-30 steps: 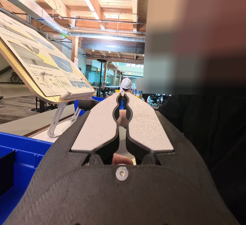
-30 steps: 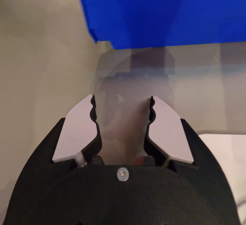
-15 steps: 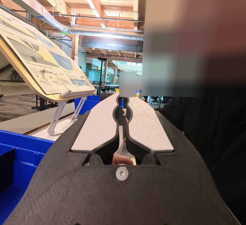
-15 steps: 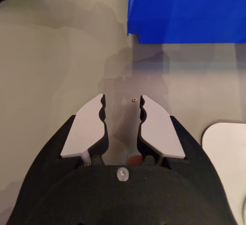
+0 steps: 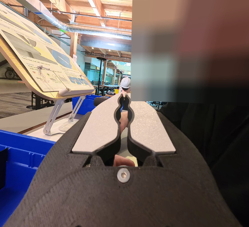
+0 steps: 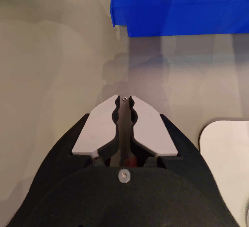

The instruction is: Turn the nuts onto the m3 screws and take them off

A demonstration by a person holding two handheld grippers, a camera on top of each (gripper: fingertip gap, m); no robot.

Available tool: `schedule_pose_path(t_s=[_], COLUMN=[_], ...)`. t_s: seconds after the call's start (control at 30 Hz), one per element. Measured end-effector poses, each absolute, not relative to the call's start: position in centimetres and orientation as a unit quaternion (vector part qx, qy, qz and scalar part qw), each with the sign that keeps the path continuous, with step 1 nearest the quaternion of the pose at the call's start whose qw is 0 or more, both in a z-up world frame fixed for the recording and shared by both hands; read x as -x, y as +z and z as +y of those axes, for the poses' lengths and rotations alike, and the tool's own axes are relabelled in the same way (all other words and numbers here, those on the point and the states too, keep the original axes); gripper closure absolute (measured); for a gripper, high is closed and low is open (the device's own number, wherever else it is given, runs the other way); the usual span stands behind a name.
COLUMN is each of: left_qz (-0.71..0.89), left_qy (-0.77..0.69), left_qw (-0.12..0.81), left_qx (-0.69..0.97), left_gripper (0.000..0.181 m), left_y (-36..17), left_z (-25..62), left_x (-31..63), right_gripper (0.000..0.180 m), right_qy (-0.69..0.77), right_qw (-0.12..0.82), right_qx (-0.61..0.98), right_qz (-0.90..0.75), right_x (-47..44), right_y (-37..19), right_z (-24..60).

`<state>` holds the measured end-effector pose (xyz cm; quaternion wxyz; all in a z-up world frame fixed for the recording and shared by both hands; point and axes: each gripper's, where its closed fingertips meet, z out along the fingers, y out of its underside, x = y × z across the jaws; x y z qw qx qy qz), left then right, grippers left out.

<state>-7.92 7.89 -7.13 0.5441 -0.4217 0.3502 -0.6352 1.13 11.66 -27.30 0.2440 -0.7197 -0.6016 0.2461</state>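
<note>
Nut (image 6: 124, 98) pickup is the step in hand, by my reading: the tiny silver nut is lying flat on the beige counter (image 6: 53, 72), sitting between the fingertips of the right gripper (image 6: 124, 98), which is pointing down at the surface. Its jaws are standing narrowly apart, with a slim gap on either side of the nut, so nothing is gripped yet. A blue bin (image 6: 181, 5) is resting farther ahead on the counter, and a white rounded plate (image 6: 226, 166) is lying to the right.

Meanwhile the left gripper (image 5: 124, 96) is being held up level, facing into the room, with its jaws almost together and pinching a small metal piece at the very tips, most likely the m3 screw (image 5: 124, 97); it is too small to make out the thread. Beside it, an instruction board (image 5: 44, 65) is leaning on a white stand (image 5: 53, 119), and another blue bin (image 5: 20, 160) is showing at the lower left.

Next, the right gripper's jaws need closing squarely on the nut's flats without flicking it away, since so small a part can easily skid on the smooth counter. After that, the nut's hole has to be lined up with the screw tip before any turning.
</note>
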Motion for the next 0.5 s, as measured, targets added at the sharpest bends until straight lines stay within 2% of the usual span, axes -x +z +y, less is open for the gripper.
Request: schedule_pose_path(t_s=[0.03, 0.27, 0.4, 0.5], left_qz=[0.350, 0.351, 0.349, 0.348], left_qy=[-0.636, -0.639, -0.642, -0.643], left_qw=[0.543, 0.542, 0.540, 0.537], left_qx=[0.422, 0.420, 0.419, 0.420], left_gripper=[0.178, 0.178, 0.178, 0.178], left_y=[-7.16, -7.08, -7.10, -7.25], left_z=[7.92, 7.75, 7.76, 7.81], left_x=[7.92, 7.84, 7.81, 7.72], right_gripper=[0.169, 0.174, 0.165, 0.168], right_qy=[0.246, 0.235, 0.235, 0.226], right_qw=[0.246, 0.262, 0.259, 0.261], right_qx=[0.720, 0.709, 0.700, 0.691], right_qz=[-0.601, -0.610, -0.623, -0.635], right_x=[-1.12, -1.12, -1.15, -1.20], right_y=[-27.31, -27.35, -27.33, -27.34], right_z=[11.72, 11.83, 11.34, 11.10])
